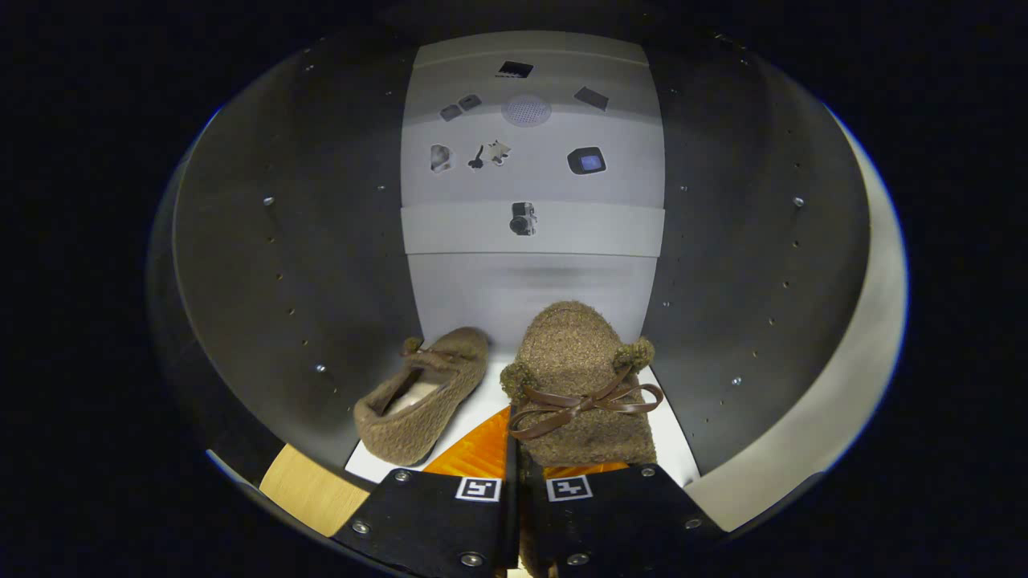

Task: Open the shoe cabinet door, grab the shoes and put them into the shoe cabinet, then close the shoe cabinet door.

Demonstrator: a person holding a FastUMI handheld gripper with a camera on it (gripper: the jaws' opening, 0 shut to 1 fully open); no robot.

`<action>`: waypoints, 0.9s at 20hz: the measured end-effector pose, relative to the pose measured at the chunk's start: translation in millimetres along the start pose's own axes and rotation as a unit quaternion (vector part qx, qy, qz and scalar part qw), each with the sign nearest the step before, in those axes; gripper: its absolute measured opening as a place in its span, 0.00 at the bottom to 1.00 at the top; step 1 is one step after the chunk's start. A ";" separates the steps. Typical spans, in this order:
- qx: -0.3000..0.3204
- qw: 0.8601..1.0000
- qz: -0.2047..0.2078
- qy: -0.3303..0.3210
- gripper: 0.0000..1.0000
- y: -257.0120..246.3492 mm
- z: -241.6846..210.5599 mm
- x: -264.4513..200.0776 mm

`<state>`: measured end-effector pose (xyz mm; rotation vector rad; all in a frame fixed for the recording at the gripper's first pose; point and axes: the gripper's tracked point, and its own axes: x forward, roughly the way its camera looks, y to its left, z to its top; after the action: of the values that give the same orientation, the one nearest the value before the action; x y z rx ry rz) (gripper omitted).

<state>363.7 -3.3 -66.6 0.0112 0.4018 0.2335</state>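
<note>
Between the nearly closed orange fingers [482,453] of the black gripper [514,474], a fuzzy brown bow-tied slipper [580,385] was pinched inside the dark cabinet [305,281]; its twin [422,397] was seen just left.

Gripper [514,514] – blk fingers, silver screws, b/w tags.

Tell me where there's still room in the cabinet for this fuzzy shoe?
The gripper is shut on the brown fuzzy slipper with a leather bow. The other brown fuzzy slipper lies tilted at the left dark wall. Bare white floor lies beyond both toes, up to the back panel. Between the slippers it is a narrow, crowded strip.
</note>
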 end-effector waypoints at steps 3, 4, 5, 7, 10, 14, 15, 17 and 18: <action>0.008 1.000 0.002 0.005 0.06 -5.9 10.0 34.8; 0.007 1.000 0.000 0.008 0.07 -8.5 10.1 47.4; 0.006 1.000 -0.001 0.018 0.06 -9.5 6.4 58.2; 0.006 0.999 -0.001 0.033 0.06 -10.8 -2.7 78.0; 0.001 0.999 -0.006 0.052 0.07 -11.0 -15.4 101.4; 0.012 0.997 -0.025 0.077 0.09 -19.6 -29.1 120.1; 0.025 0.996 -0.021 0.084 0.12 -19.0 -31.8 118.5; 0.023 0.996 -0.029 0.081 0.17 -22.8 -30.2 114.8; 0.020 0.996 -0.026 0.080 0.19 -21.4 -29.0 112.2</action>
<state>457.5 0.4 -137.8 0.0211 0.5658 0.1746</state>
